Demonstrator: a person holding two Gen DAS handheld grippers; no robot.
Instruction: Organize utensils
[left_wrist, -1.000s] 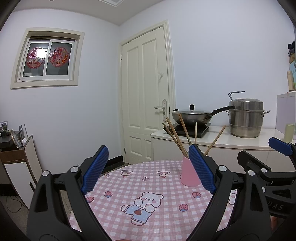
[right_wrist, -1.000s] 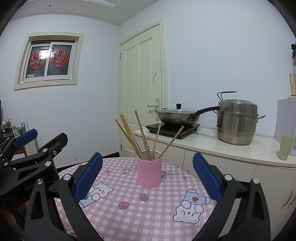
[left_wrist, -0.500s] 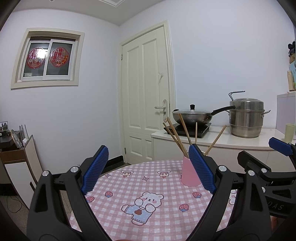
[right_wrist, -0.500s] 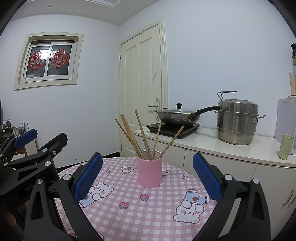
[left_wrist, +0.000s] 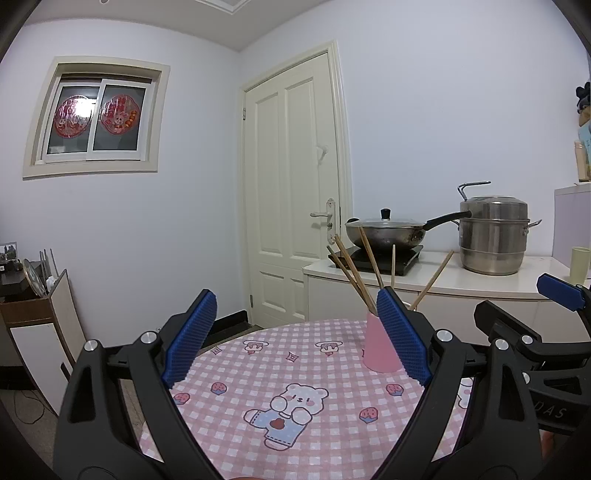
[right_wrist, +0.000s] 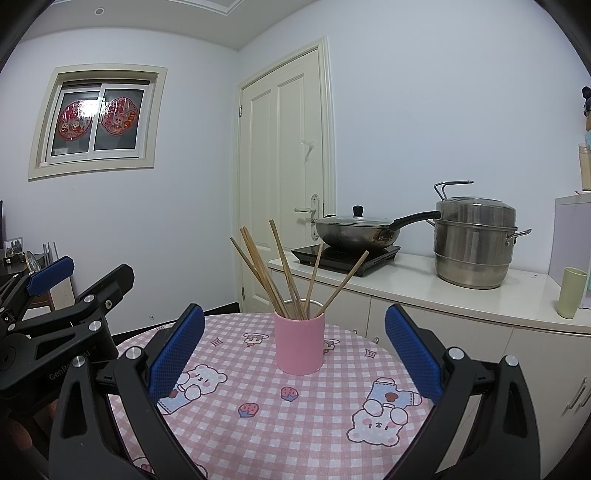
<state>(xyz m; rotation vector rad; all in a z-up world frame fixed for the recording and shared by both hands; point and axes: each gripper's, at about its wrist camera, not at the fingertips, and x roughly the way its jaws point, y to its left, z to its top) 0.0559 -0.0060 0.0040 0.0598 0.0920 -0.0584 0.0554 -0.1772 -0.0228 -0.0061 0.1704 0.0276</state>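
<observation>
While both tongs, the left tongs (left_wrist: 295, 336) and the right tongs (right_wrist: 295, 347), hang with their jaws wide apart and hold nothing, the chopsticks (right_wrist: 284, 273) stand together in the pink cup (right_wrist: 300, 341) on the desk (right_wrist: 258, 424). No loose utensil shows on the checked cloth, so I judge the task is finished or nearly so, with perhaps only pulling the tongs away left.
</observation>
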